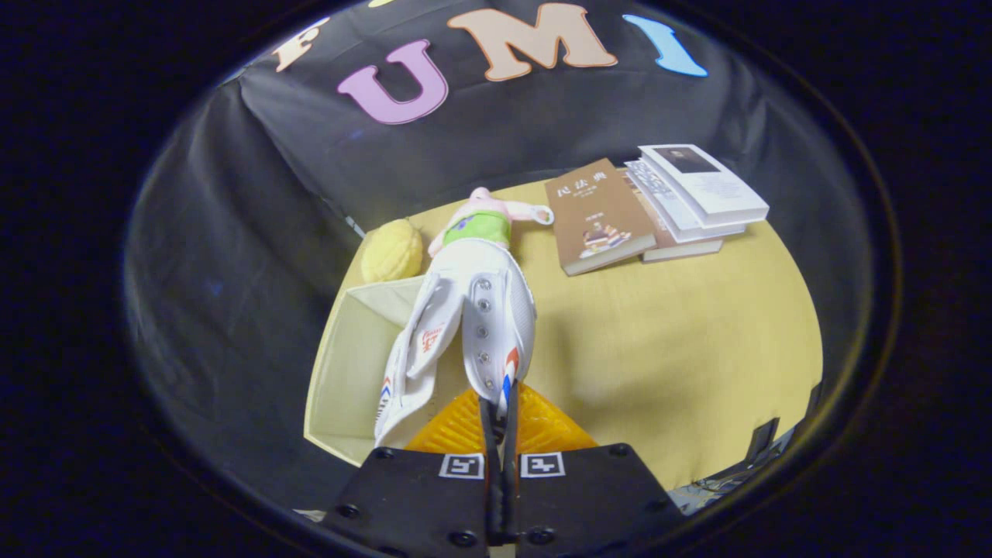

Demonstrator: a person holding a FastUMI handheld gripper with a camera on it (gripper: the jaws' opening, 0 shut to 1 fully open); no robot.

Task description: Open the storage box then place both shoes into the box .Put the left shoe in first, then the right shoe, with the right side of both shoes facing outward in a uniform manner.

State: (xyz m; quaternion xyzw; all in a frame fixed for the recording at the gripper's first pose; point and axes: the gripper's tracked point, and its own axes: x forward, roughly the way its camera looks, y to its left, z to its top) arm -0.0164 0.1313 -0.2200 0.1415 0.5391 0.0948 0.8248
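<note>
My gripper (498, 415) is shut on the rim of a white shoe (465, 325) with red and blue marks, which hangs toe-away from the fingers, its tongue flopped open to the left. The shoe is held in the air above the open cream storage box (349, 372), which sits at the left edge of the yellow table (674, 349). An orange ribbed surface (535, 430) shows just under the shoe's heel, right at the fingers; I cannot tell what it belongs to.
A yellow round plush (392, 249) and a pink doll in a green top (484, 221) lie beyond the box. A brown book (598, 217) and a stack of white books (694, 198) rest at the far right of the table.
</note>
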